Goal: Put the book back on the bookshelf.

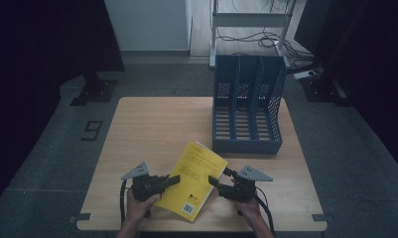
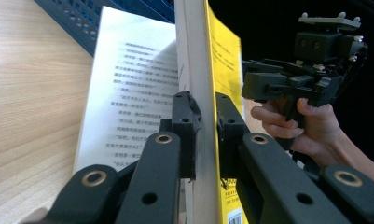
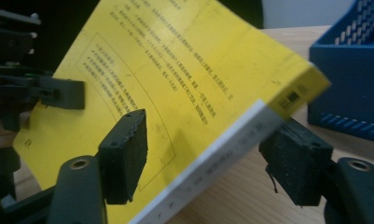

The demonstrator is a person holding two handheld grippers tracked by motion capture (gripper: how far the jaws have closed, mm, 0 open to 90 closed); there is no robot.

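Observation:
A yellow paperback book is held tilted off the wooden table near its front edge. My left gripper is shut on the book's left side. In the left gripper view its jaws clamp the page block and yellow cover, and a loose printed page fans out to the left. My right gripper straddles the book's right edge. In the right gripper view one jaw stands over the cover and the other under the page edge, with space left between pad and cover.
A blue three-slot file rack stands upright on the table's back right, just beyond the book. Its corner shows in the right gripper view. Bare wood lies to the left and behind. Grey floor surrounds the table.

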